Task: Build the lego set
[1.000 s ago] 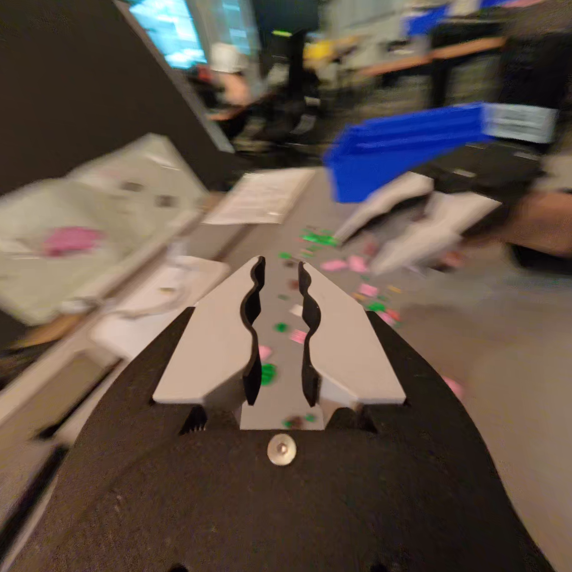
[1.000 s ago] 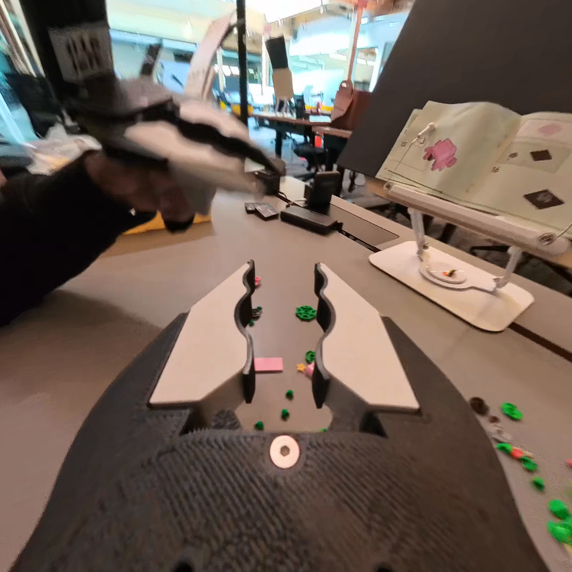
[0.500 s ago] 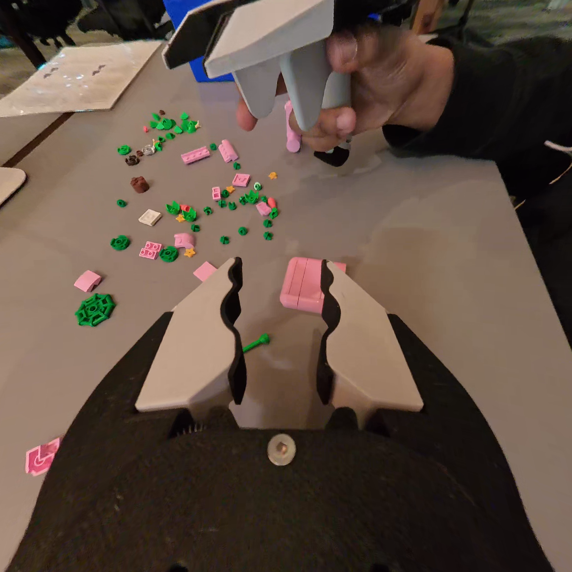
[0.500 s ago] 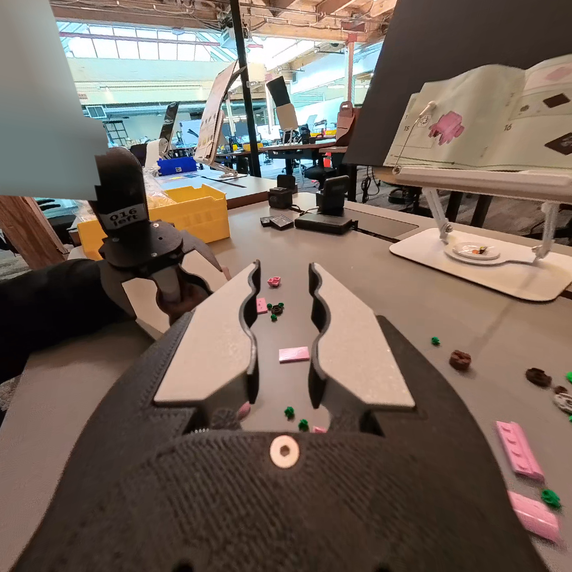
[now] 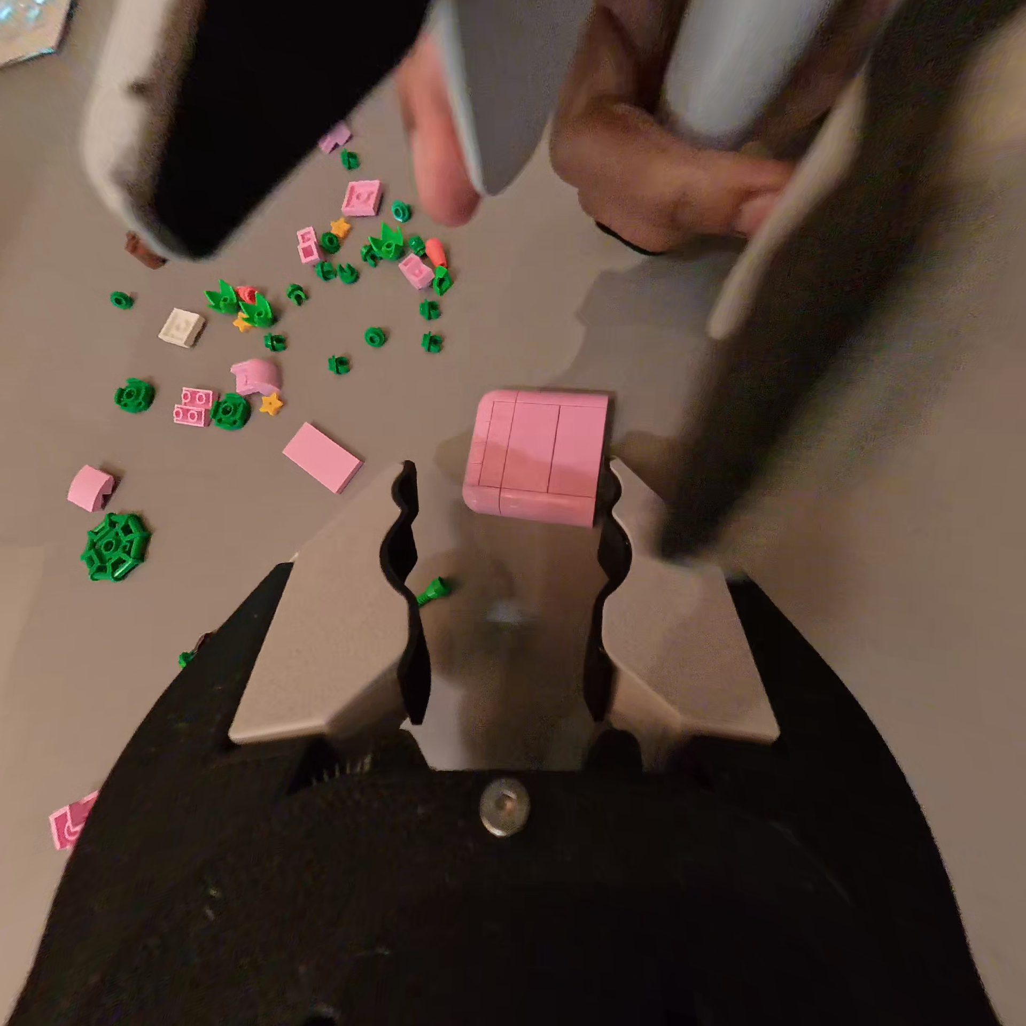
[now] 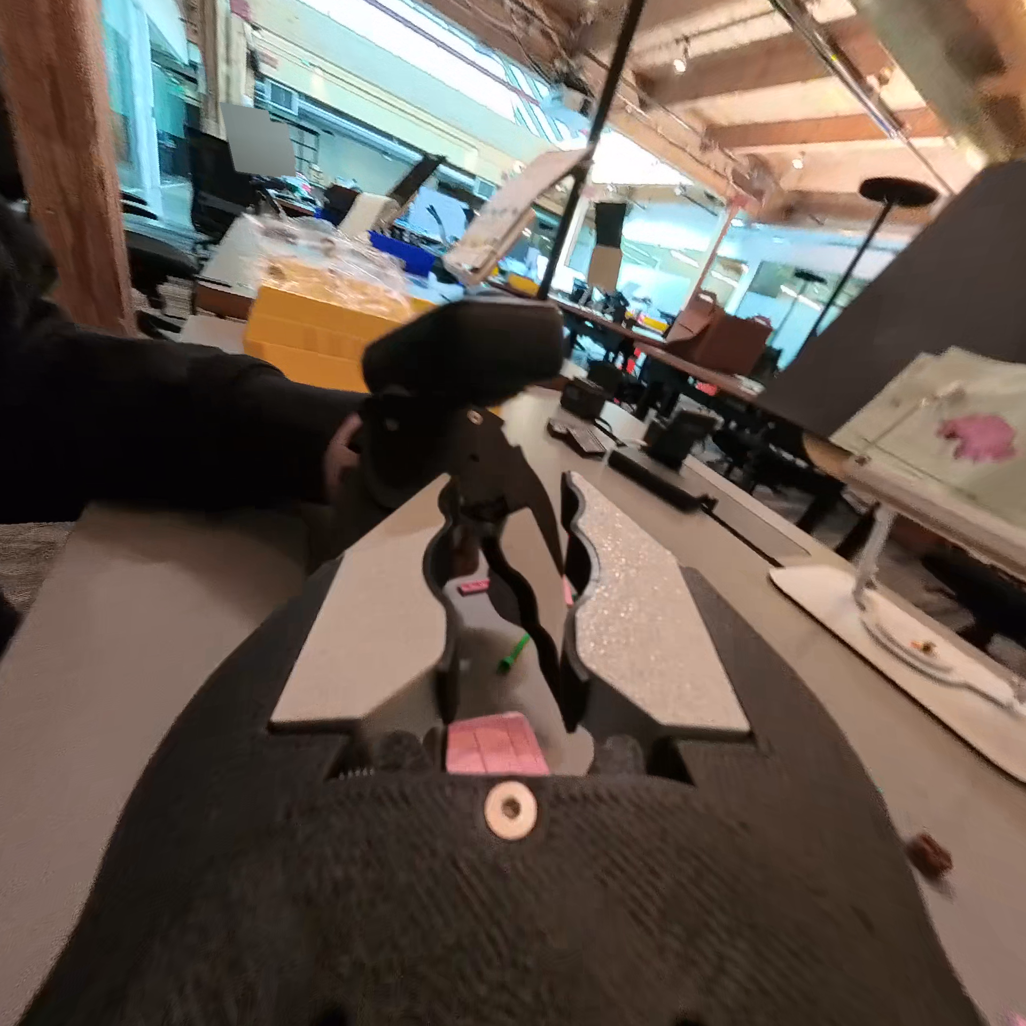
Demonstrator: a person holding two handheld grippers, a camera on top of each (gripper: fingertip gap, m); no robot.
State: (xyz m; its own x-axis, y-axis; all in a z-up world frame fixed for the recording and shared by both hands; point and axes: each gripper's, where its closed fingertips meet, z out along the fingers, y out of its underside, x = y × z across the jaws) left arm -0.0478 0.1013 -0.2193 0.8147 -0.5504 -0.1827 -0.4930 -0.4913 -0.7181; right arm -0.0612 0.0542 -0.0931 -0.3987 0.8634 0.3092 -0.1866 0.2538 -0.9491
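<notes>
A pink brick assembly (image 5: 536, 455) with a smooth tiled top lies on the grey table (image 5: 833, 444). My left gripper (image 5: 508, 477) is open, with its fingertips on either side of the near end of the assembly; the right fingertip (image 5: 608, 483) is against its side. My right gripper (image 6: 508, 494) is open and empty, hovering low over the same assembly (image 6: 494, 744) and facing the left gripper (image 6: 472, 444). In the left wrist view it shows blurred overhead in a hand (image 5: 638, 166).
Loose pieces lie to the left: a pink flat tile (image 5: 322, 456), a green web disc (image 5: 115, 547), a white tile (image 5: 181, 327) and small green and pink bits. A green stem (image 5: 434, 589) lies between the left fingers. An instruction booklet (image 6: 944, 438) on a white stand (image 6: 888, 638) is at the right. Some 12 cm of space lies between my two pairs of fingers. The green stem (image 5: 434, 589) is about 4 cm from my left fingertips and 12 cm from my right. The right camera catches it too, in the right wrist view (image 6: 504, 660).
My left gripper has swung down to the table, opened wider and closed in on the pink assembly. My right gripper has come in low over the same assembly.
</notes>
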